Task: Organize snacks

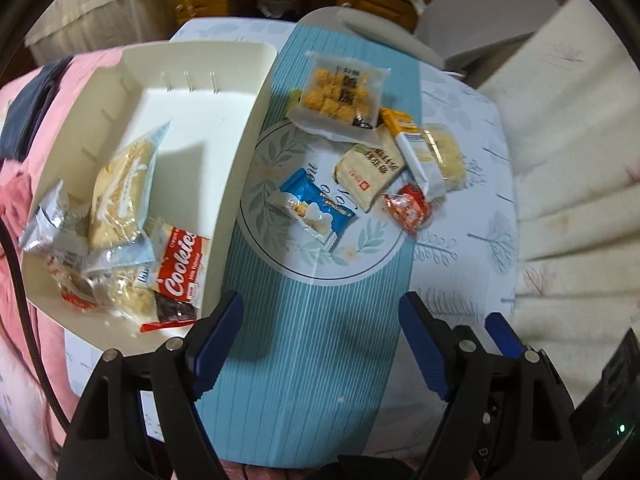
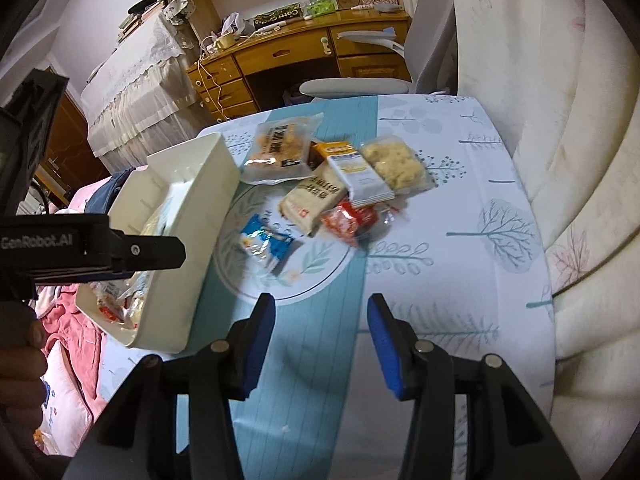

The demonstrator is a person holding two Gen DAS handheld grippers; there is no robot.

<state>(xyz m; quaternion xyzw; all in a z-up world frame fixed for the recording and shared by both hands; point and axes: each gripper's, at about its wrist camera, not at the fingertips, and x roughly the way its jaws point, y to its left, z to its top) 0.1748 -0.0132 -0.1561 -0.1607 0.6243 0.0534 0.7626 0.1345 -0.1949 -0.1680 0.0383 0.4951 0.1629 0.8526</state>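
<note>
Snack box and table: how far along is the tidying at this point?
Partly done. The white box already holds several packets, including a red Cookies pack. Nothing is in hand: the left gripper and right gripper are both open and empty above the table runner. Left on the table: about six or seven loose packets, among them a blue packet and a red packet.

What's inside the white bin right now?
The white bin holds a red Cookies pack, a pale bread bag and silver wrappers. Anything beneath that pile is covered.
</note>
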